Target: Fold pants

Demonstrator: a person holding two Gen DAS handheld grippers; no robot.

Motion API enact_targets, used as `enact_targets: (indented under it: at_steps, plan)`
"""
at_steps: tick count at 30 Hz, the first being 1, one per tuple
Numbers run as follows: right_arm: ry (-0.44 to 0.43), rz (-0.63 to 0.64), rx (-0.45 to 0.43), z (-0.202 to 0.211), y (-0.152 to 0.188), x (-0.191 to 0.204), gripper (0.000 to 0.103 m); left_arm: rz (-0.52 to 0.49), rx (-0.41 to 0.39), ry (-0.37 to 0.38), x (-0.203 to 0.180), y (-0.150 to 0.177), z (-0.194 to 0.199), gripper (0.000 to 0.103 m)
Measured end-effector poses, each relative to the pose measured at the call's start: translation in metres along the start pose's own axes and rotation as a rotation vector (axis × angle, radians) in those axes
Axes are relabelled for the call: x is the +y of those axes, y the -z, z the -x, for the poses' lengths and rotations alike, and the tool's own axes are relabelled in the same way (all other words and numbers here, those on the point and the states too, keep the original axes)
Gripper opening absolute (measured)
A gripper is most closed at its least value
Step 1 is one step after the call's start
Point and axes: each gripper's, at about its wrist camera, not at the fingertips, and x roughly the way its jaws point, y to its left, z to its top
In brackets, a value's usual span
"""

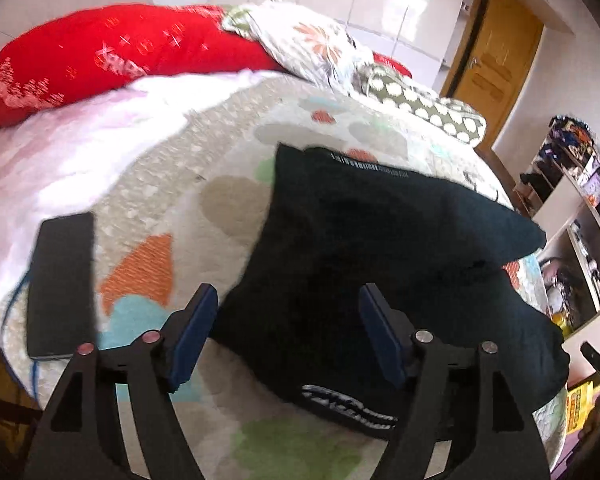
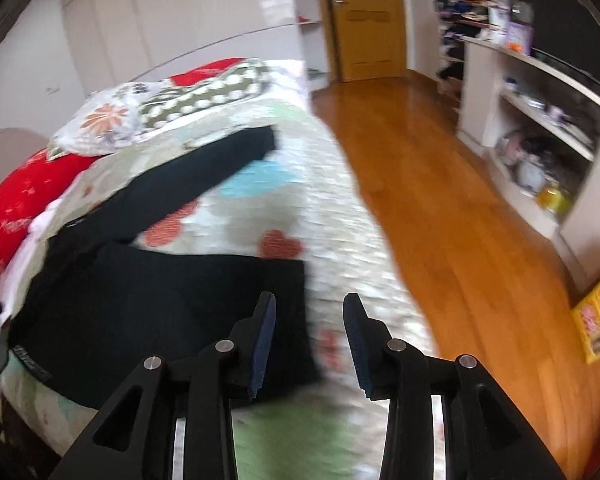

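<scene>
L gripper (image 1: 286, 336): fingers wide apart, nothing held, above near edge of black pants (image 1: 380, 248). R gripper (image 2: 309, 340): fingers apart, empty, over pants' hem side. Pants lie spread on patterned bedspread (image 1: 188, 184), legs splayed. Phone (image 1: 62, 284) left of pants. Red pillow (image 1: 100, 52) far end.

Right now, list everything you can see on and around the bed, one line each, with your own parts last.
pants: one, black, spread on the bedspread, legs apart
phone: one, black, on the bed, left of the pants
bedspread: one, pale with coloured hearts, covering the bed
red pillow: one, at the headboard
floral pillow: one, beside the red pillow
door: one, wooden, far wall
shelves: white, cluttered, right wall
left claw: open, above the pants
right claw: open, above the pant-leg edge
</scene>
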Motion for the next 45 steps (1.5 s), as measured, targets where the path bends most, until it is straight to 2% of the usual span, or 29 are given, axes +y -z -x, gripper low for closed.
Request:
enact_targets:
  at_steps: [2, 5, 9, 14, 17, 18, 27, 31, 38, 43, 45]
  plan:
    - [-0.075, 0.023, 0.026, -0.014, -0.002, 0.016, 0.038, 0.001, 0.028, 0.005, -0.005, 0.001, -0.015, 0.072]
    - [-0.128, 0.048, 0.078, -0.045, -0.003, 0.039, 0.038, -0.008, 0.06, -0.024, -0.009, 0.004, -0.037, 0.073]
    - [-0.113, 0.049, 0.136, -0.077, 0.003, 0.045, 0.037, -0.006, 0.082, -0.087, -0.004, 0.008, -0.054, 0.072]
    - [-0.139, 0.009, 0.142, -0.077, 0.004, 0.034, 0.037, 0.033, 0.11, -0.068, 0.009, 0.011, -0.061, 0.077]
    - [-0.128, 0.037, 0.134, -0.072, -0.002, 0.042, 0.05, 0.028, 0.104, -0.074, 0.008, 0.008, -0.054, 0.077]
    - [-0.131, 0.046, 0.125, -0.071, -0.004, 0.047, 0.052, 0.03, 0.102, -0.071, 0.008, 0.007, -0.051, 0.077]
    - [-0.214, 0.154, 0.117, -0.073, -0.016, 0.102, 0.052, -0.005, 0.042, -0.056, -0.005, -0.005, -0.027, 0.079]
    - [-0.265, 0.211, 0.129, -0.077, -0.015, 0.134, 0.054, -0.01, 0.045, -0.04, -0.012, -0.004, -0.029, 0.083]
    - [-0.301, 0.269, 0.176, -0.093, -0.003, 0.165, 0.056, -0.036, 0.081, -0.031, -0.026, 0.005, -0.044, 0.083]
    - [-0.294, 0.316, 0.196, -0.102, 0.008, 0.179, 0.067, -0.052, 0.076, -0.039, -0.029, 0.007, -0.048, 0.085]
    - [-0.297, 0.329, 0.201, -0.1, 0.007, 0.183, 0.068, -0.063, 0.071, -0.04, -0.03, 0.006, -0.047, 0.085]
